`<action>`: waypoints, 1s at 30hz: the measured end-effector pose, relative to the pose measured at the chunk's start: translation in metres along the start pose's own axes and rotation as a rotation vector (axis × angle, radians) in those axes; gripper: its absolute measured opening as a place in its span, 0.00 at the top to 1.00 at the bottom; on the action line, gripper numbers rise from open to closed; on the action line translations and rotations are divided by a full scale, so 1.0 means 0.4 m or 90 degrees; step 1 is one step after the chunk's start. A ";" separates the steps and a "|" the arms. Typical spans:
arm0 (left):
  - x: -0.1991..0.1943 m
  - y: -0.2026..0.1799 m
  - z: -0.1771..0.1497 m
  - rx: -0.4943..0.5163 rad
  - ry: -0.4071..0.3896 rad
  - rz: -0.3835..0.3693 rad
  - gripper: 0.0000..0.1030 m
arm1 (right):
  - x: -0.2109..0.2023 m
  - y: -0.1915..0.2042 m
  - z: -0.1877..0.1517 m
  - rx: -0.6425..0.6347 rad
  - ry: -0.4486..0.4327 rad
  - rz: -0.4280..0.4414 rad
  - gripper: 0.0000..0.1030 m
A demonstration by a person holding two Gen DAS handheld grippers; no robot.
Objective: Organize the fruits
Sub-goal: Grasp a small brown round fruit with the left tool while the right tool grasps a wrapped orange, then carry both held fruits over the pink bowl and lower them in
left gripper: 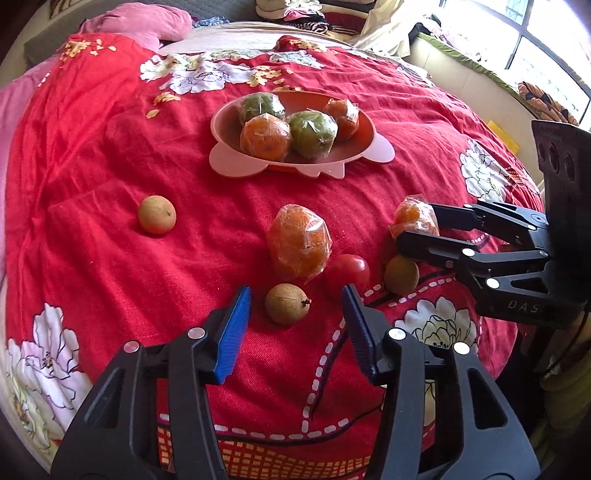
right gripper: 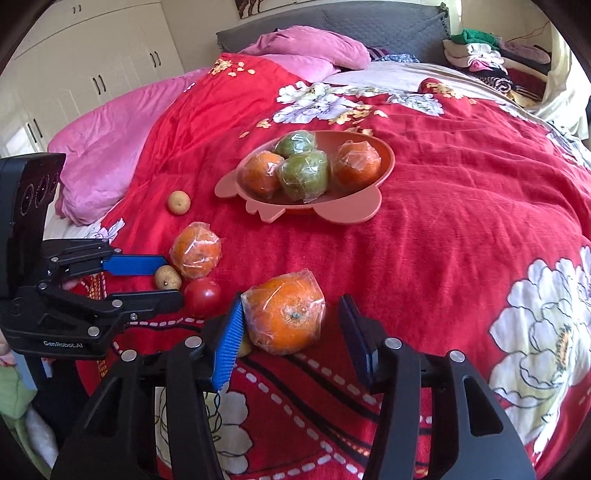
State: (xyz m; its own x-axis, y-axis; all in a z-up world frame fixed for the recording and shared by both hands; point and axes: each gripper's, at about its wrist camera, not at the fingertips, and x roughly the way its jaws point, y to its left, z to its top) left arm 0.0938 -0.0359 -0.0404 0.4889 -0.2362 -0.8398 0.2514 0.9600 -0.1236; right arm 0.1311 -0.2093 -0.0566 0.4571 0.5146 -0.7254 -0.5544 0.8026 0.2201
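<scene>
Left gripper (left gripper: 295,295) jaws apart over round brown fruit (left gripper: 287,303); right gripper (right gripper: 291,312) apart, perhaps touching film-wrapped orange (right gripper: 284,314).

A wide bed (right gripper: 461,206) with a red flowered blanket (right gripper: 443,258) fills the room. At 11 o'clock stand white wardrobes (right gripper: 85,66); at 12 the grey headboard (right gripper: 369,22); at 2 a bright window (left gripper: 546,40).

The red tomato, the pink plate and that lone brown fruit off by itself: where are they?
Tomato (right gripper: 202,295), right wrist view, on its shiny top.
Pink plate (left gripper: 236,162), left wrist view, on its bare front rim.
Lone brown fruit (left gripper: 157,215), left wrist view, on its middle.
</scene>
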 end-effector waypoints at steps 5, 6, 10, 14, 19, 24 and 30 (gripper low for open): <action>0.003 0.007 0.000 -0.003 0.003 -0.005 0.66 | 0.020 0.002 0.005 -0.004 0.001 0.007 0.57; 0.003 0.009 0.000 -0.003 0.004 -0.007 0.67 | 0.020 0.000 0.005 -0.001 -0.001 0.008 0.57; 0.010 0.016 0.000 -0.003 0.011 -0.005 0.79 | 0.009 -0.008 0.000 0.013 -0.012 0.017 0.58; 0.015 0.030 -0.001 -0.008 0.015 -0.011 0.83 | -0.004 -0.011 -0.001 0.019 -0.020 0.012 0.58; 0.008 0.030 0.001 -0.011 0.010 -0.013 0.83 | -0.021 -0.011 0.003 0.020 -0.034 0.003 0.58; -0.032 0.029 0.015 -0.015 -0.015 -0.021 0.83 | -0.039 -0.013 0.010 0.022 -0.047 0.003 0.58; -0.062 0.031 0.049 -0.017 -0.040 -0.020 0.83 | -0.053 -0.012 0.024 0.021 -0.060 0.002 0.58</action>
State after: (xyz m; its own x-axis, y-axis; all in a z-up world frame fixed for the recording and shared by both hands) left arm 0.1013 -0.0210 -0.0107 0.5336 -0.2739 -0.8002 0.2456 0.9555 -0.1633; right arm 0.1308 -0.2214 -0.0360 0.5194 0.5427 -0.6601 -0.5343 0.8091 0.2447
